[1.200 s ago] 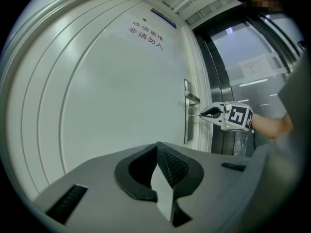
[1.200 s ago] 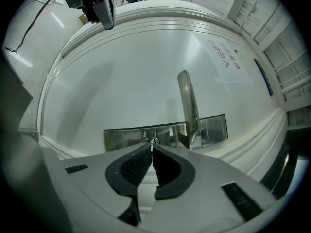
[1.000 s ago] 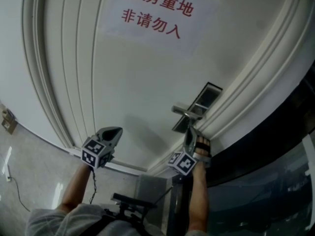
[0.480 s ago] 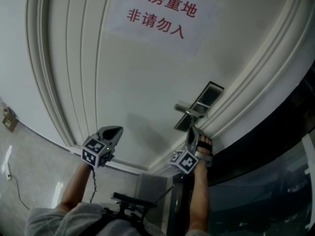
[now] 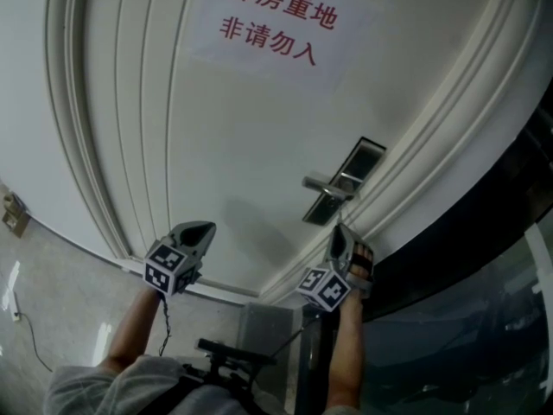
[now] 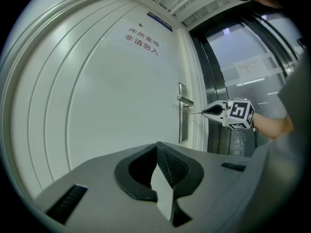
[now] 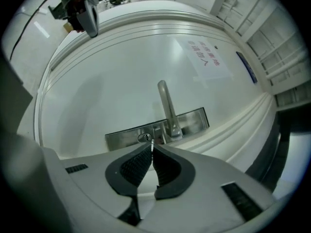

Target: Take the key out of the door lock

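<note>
The key (image 7: pixel 152 144) was out of the lock, pinched in the right gripper (image 7: pixel 152 152). Its fingers (image 7: pixel 136 166) were closed on it, and only a thin sliver of blade stuck out past their tips. The blade pointed at the door (image 7: pixel 121 81), with its tip just short of the round keyhole (image 7: pixel 144 138) and slightly to one side of it. From the left gripper view the key showed as a fine line with a small gap between its end and the lock.

The keyhole sat in a long metal plate (image 7: pixel 194 120) near the door's edge. A lever handle (image 7: pixel 167 106) stood out from the same plate, just beside the keyhole. The door was white with raised mouldings around its panel. A paper sign (image 5: pixel 276 20) with red Chinese characters was stuck on the panel, well away from the lock. A dark frame and glass (image 5: pixel 484 318) ran along the door's lock side.

The left gripper (image 6: pixel 157 147) was held well apart from the lock, in front of the plain part of the panel. Its fingers met at the tips and held nothing. In the head view a bare forearm (image 5: pixel 346 344) reached up behind the right gripper, near the door's edge.
</note>
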A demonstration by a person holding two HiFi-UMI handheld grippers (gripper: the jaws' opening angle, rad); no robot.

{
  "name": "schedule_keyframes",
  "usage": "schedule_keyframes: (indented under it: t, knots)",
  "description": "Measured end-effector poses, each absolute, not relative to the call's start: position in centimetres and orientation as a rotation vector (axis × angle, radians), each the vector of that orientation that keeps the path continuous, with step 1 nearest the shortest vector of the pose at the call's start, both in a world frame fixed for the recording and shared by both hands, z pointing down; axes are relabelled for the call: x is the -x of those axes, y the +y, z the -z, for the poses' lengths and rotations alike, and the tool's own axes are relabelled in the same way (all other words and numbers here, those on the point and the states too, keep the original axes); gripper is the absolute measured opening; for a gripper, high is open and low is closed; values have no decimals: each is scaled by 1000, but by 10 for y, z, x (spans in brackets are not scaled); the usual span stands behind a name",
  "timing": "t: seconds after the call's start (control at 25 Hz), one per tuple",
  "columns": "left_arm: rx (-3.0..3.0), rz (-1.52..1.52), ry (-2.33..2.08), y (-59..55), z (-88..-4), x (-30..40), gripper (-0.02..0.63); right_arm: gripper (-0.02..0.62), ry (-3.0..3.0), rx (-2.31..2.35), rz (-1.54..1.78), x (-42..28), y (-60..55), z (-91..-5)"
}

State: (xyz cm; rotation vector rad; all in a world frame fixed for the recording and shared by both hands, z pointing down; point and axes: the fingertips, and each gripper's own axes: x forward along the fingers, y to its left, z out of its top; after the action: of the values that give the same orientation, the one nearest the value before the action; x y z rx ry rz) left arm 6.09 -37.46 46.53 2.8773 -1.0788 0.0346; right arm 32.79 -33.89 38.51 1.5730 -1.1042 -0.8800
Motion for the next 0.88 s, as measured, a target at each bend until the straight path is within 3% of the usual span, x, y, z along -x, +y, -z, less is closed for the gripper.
schedule_keyframes:
  t: [0.88]
  knots:
    - [-2962, -29, -1008, -345, -455, -61, -8, 20, -1702, -2283, 328, -288, -246, -410]
